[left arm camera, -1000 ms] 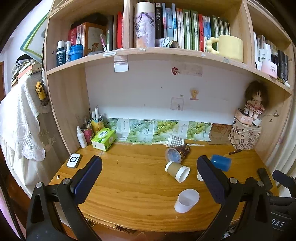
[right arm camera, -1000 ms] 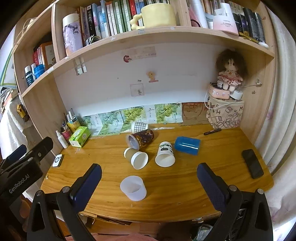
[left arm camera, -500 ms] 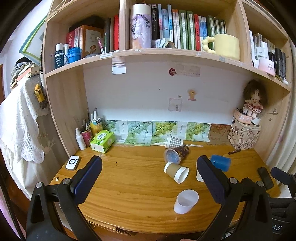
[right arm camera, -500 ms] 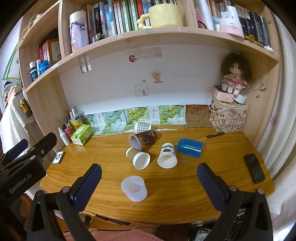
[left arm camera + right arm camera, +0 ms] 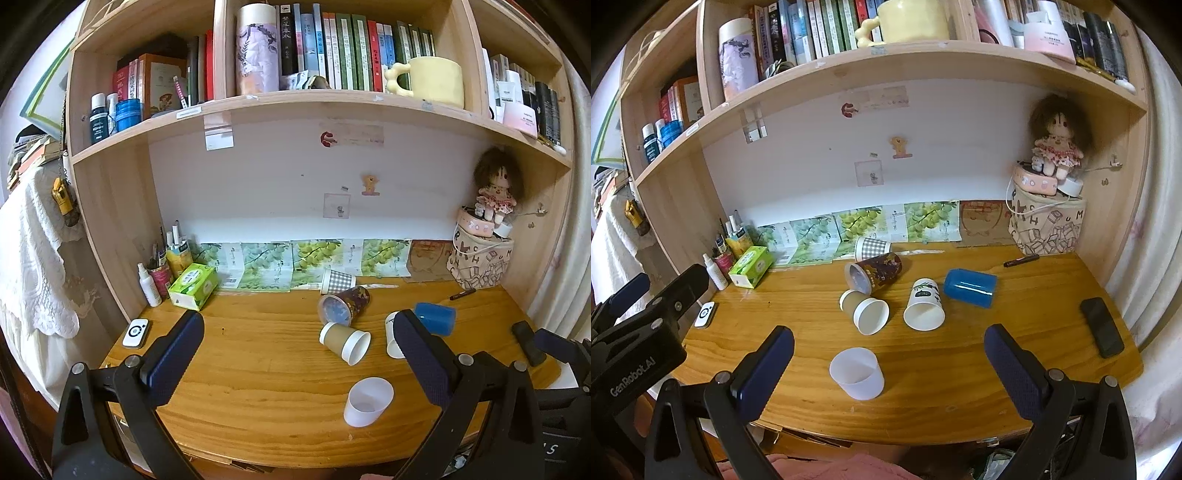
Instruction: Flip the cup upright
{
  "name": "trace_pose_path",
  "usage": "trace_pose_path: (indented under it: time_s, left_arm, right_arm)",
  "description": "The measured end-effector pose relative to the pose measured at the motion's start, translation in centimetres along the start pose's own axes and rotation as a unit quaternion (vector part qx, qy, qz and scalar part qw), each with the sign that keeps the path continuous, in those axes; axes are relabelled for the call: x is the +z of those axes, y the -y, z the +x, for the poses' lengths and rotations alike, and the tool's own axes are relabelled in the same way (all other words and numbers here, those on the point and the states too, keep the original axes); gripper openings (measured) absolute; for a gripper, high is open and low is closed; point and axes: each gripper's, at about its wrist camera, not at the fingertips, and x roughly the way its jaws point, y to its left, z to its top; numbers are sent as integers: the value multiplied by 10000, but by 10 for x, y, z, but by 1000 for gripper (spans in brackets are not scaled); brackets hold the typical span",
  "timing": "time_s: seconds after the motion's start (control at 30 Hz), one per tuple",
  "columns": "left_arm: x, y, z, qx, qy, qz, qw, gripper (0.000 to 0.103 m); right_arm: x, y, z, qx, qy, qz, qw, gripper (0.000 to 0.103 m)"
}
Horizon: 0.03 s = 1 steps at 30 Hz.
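Several cups lie on their sides on the wooden desk (image 5: 798,325): a translucent white cup (image 5: 857,373) nearest the front edge, a tan paper cup (image 5: 865,311), a white printed paper cup (image 5: 924,304), a dark patterned cup (image 5: 873,274), a blue cup (image 5: 969,287) and a checked cup (image 5: 871,248) at the back. In the left wrist view the translucent cup (image 5: 367,401) and tan cup (image 5: 345,341) show too. My left gripper (image 5: 297,354) and right gripper (image 5: 888,373) are both open and empty, held back from the desk's front edge.
A green tissue box (image 5: 751,266), bottles and a pen holder (image 5: 722,254) stand at the back left. A small white device (image 5: 704,314) lies near the left edge. A black phone (image 5: 1102,326), a pen (image 5: 1021,260) and a printed bag with a doll (image 5: 1047,225) are at the right.
Both grippers have drifted slightly; the views shifted a little upward. The cups have not moved and both grippers stay open.
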Motion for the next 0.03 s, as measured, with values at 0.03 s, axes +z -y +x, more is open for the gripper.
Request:
trace_pose_path:
  time_s: [0.03]
  left_arm:
    - [0, 0, 1, 17, 4, 16, 10000, 102]
  right_arm:
    - [0, 0, 2, 8, -12, 14, 10000, 103]
